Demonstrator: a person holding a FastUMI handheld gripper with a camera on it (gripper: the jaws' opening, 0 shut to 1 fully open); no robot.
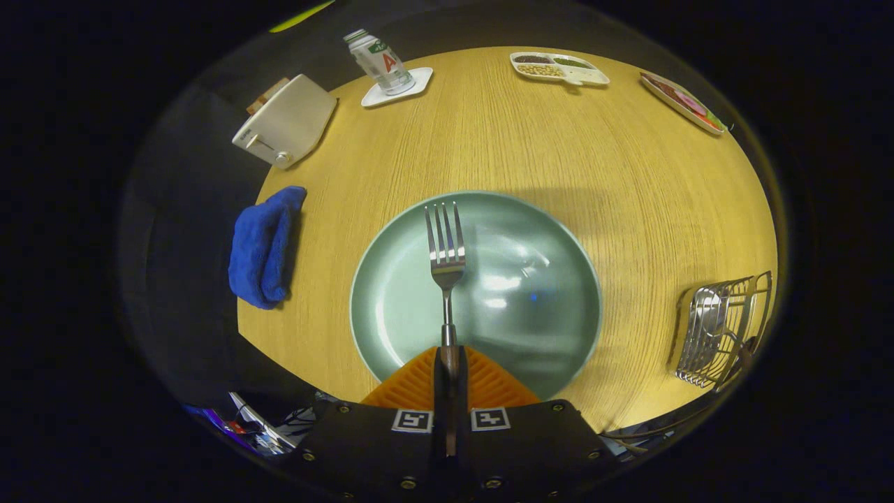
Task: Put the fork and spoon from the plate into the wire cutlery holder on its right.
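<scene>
Fingers: the gripper [450, 363] is closed tight on the handle of the silver metal fork [445, 258], tines pointing forward above the plate.
Plate: round pale green ceramic plate [391, 307] on the wooden worktop [489, 140], bare under the fork.
Holder: wire cutlery holder [723, 332] right of the plate, a silver metal spoon [709, 311] inside it.
Trays: white divided tray [559, 68] with beans and grains, well beyond the plate.

The fork [445, 258] handle's lower end hides between the fingers [419, 383].
</scene>
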